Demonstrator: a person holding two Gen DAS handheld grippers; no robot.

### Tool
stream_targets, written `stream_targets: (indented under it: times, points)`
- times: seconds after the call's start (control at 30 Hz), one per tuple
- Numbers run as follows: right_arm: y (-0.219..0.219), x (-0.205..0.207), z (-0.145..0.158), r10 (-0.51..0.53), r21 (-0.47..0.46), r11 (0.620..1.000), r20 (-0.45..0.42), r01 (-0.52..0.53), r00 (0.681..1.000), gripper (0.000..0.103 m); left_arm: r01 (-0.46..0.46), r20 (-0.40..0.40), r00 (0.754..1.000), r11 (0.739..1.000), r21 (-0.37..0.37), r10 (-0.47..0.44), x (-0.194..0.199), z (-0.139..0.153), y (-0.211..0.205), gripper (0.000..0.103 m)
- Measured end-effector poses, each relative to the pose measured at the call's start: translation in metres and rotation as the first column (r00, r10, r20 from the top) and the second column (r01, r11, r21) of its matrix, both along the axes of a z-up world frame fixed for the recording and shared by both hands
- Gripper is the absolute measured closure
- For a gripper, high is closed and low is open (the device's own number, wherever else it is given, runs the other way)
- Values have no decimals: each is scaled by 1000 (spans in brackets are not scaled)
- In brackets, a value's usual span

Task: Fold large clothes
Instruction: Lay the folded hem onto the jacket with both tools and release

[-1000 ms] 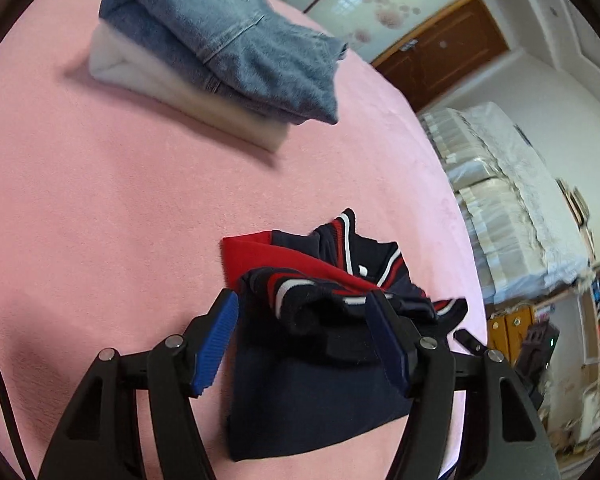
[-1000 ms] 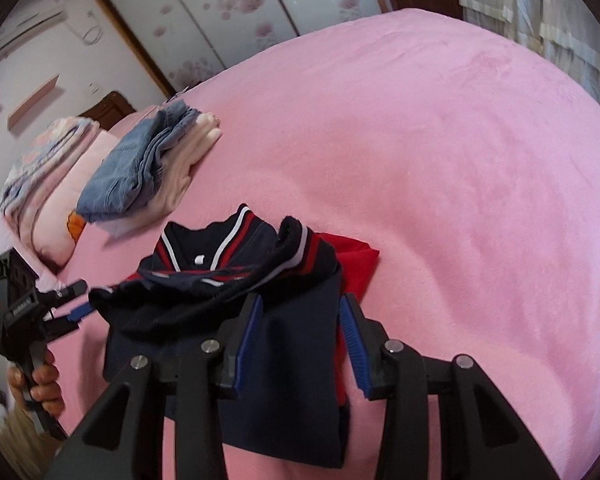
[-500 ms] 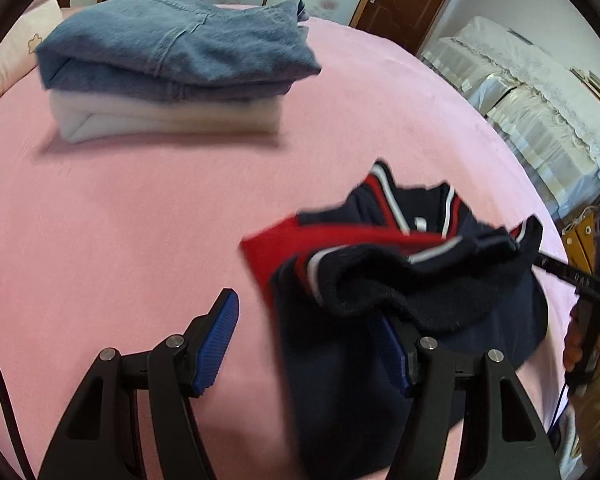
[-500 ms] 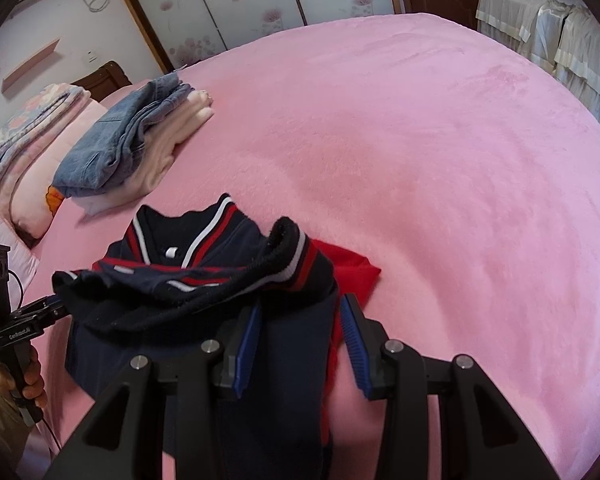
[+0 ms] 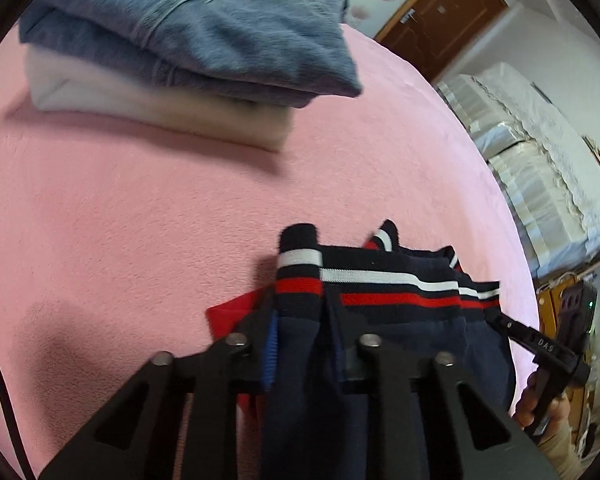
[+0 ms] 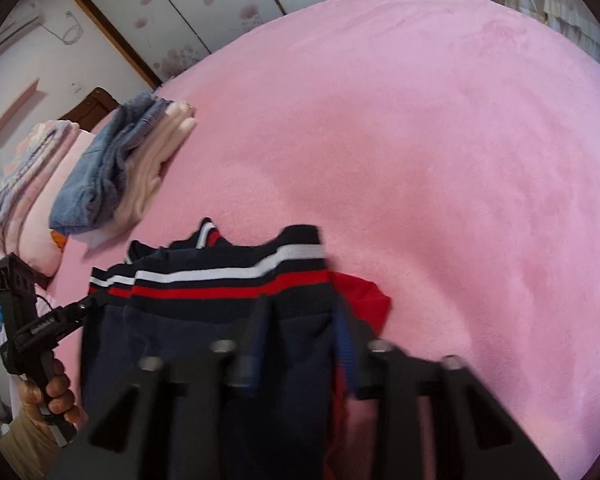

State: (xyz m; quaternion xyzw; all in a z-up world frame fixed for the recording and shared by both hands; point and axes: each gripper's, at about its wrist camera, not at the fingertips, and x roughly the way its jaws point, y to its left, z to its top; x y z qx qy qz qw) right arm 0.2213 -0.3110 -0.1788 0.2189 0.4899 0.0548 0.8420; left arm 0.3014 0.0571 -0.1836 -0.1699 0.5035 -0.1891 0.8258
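A navy garment [image 5: 396, 292] with red and white striped ribbing and a red part hangs between my two grippers above the pink bed. My left gripper [image 5: 300, 320] is shut on its striped edge at one end. My right gripper [image 6: 300, 320] is shut on the same striped edge [image 6: 228, 280] at the other end. The edge is stretched straight between them. The right gripper also shows at the right of the left wrist view [image 5: 500, 316]; the left gripper shows at the left of the right wrist view [image 6: 96, 300]. The garment's lower part hangs hidden behind the fingers.
A stack of folded clothes, blue denim [image 5: 204, 32] on white [image 5: 172, 112], lies on the pink blanket [image 6: 440, 160] beyond the garment. Folded bedding [image 6: 28, 168] sits at the head of the bed. White covered furniture [image 5: 540, 152] stands past the bed edge.
My left gripper has shut on the striped edge; it was open before. Both grippers pulled apart and lifted, so the bunched garment now hangs stretched between them.
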Motion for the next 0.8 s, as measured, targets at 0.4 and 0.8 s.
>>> stream_targets:
  times: [0.4,0.8]
  points:
    - [17,-13,31,-43,-177,983,30,48,999,78,-29,12,1000,968,250,27,-13,14,-25,78]
    - [126,-71,57,219,-189,964,162,-187,962,78,-8,166,986,972,233,-31,-102,57,-76,22]
